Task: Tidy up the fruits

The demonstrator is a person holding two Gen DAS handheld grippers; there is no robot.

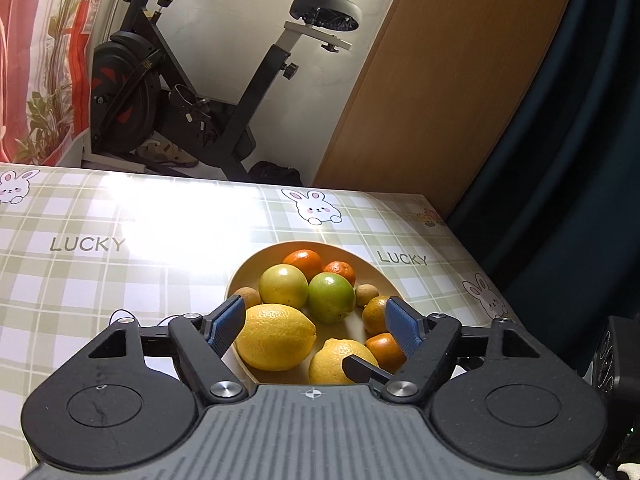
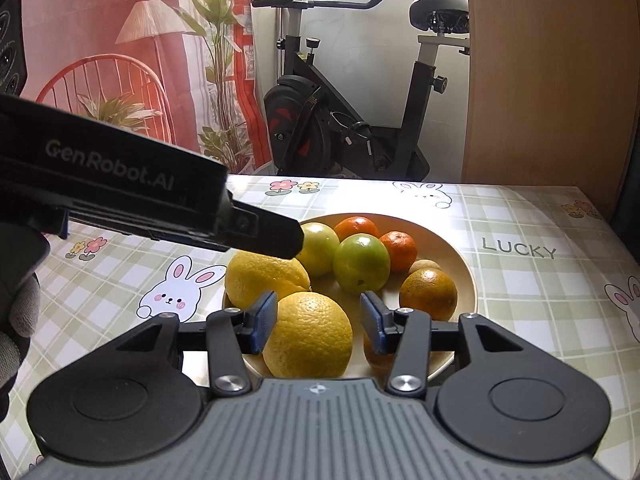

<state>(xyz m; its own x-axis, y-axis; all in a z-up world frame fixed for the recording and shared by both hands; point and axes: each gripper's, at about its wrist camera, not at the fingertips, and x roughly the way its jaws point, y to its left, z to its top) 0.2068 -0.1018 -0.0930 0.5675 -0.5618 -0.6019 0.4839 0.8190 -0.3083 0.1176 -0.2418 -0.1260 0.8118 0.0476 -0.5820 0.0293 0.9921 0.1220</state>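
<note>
From my right wrist view the left gripper (image 2: 280, 236) crosses the frame's left, reaching over the large lemon (image 2: 266, 280); its own camera shows the left gripper (image 1: 316, 320) spread wide over the plate (image 1: 240, 280) at lower centre. My right gripper (image 2: 318, 320) stands spread around the nearer lemon (image 2: 308, 334). Bare tablecloth (image 1: 100, 280) fills the left.
</note>
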